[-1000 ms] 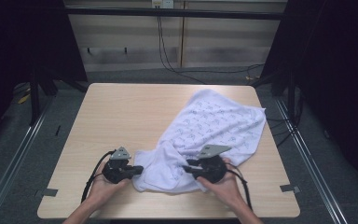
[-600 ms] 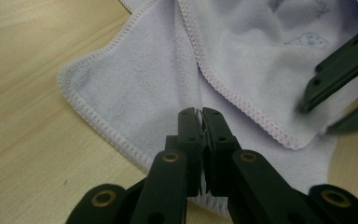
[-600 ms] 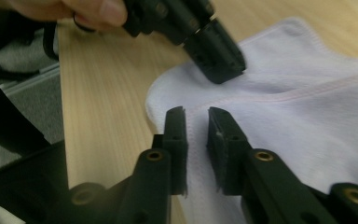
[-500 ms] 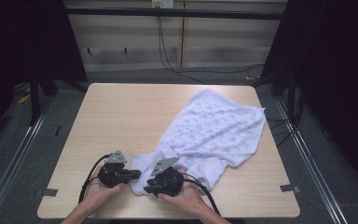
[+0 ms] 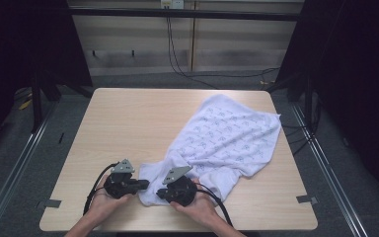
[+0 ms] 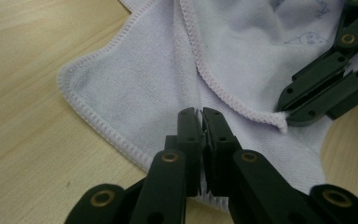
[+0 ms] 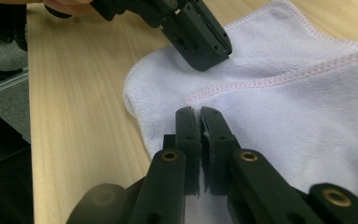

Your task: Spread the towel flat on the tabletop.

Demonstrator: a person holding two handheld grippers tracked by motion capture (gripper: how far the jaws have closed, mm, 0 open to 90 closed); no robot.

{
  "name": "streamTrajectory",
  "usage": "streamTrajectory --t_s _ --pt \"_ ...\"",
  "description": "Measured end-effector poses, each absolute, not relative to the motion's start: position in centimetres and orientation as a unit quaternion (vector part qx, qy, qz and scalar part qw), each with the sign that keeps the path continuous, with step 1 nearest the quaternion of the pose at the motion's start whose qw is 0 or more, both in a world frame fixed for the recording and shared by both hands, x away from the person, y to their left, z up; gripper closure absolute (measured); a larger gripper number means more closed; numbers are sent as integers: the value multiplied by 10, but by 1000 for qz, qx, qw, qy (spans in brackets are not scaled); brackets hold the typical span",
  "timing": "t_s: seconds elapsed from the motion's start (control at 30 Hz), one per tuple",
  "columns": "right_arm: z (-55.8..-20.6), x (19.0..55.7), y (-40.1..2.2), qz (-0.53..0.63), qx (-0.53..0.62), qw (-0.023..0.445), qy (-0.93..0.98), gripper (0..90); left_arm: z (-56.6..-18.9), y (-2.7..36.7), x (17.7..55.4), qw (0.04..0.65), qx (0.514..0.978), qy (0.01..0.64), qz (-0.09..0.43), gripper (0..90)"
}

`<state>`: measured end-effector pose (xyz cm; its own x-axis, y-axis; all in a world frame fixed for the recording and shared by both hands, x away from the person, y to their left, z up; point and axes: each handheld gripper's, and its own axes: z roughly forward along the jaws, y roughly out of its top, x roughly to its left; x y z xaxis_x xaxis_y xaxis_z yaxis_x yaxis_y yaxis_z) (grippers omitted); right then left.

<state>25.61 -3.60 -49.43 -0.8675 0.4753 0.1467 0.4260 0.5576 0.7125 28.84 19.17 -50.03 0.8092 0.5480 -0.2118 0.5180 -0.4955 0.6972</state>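
A white towel (image 5: 227, 138) with a faint printed pattern lies spread from the table's far right down to its near middle. Its near corner (image 6: 121, 93) lies flat on the wood. My left gripper (image 5: 145, 185) sits at that corner, and its jaws (image 6: 200, 114) are shut with a pinch of towel between the tips. Just to its right, my right gripper (image 5: 159, 193) points left. Its jaws (image 7: 199, 112) have just closed on the towel's stitched hem (image 7: 270, 79). In the left gripper view the right gripper (image 6: 284, 117) pinches a folded hem tip.
The light wooden table (image 5: 128, 123) has bare wood to the left of and beyond the towel. A black frame and cables surround it, and tape marks sit at its near corners (image 5: 306, 199). Both hands rest at the near edge.
My right hand has slid left along the towel's near edge, ending close beside the left gripper, and the near part of the towel has bunched inward. The left hand has stayed put.
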Motion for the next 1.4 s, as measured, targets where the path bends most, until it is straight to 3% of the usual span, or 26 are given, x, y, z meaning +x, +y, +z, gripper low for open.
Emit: streamTrajectory --t_s 0.3,0.6,0.77,0.93,1.07,1.13,1.2,1.27,1.33,1.4 --pt "-463 262 -85 447 301 56 841 882 -500 192 287 396 863 313 19 850" --pt "-457 250 -170 454 372 93 804 884 -492 197 312 412 835 359 64 612" --pt "-465 252 -195 441 393 101 801 884 -501 202 332 394 832 382 77 593" --pt "-469 255 -197 445 396 91 798 879 -506 201 337 418 826 373 59 542" --pt "-469 256 -194 453 389 86 798 858 -506 196 332 409 842 345 71 788" --pt "-470 255 -195 460 389 81 794 778 -507 196 331 411 843 340 69 864" --pt "-470 256 -195 464 386 73 794 638 -507 196 331 410 844 339 66 874" --pt "-472 257 -193 457 393 82 794 554 -507 197 332 412 842 343 57 874" --pt "-476 261 -190 446 395 84 799 543 -506 197 331 412 843 341 57 874" --pt "-478 265 -188 449 399 83 795 617 -506 197 331 411 844 341 56 876"
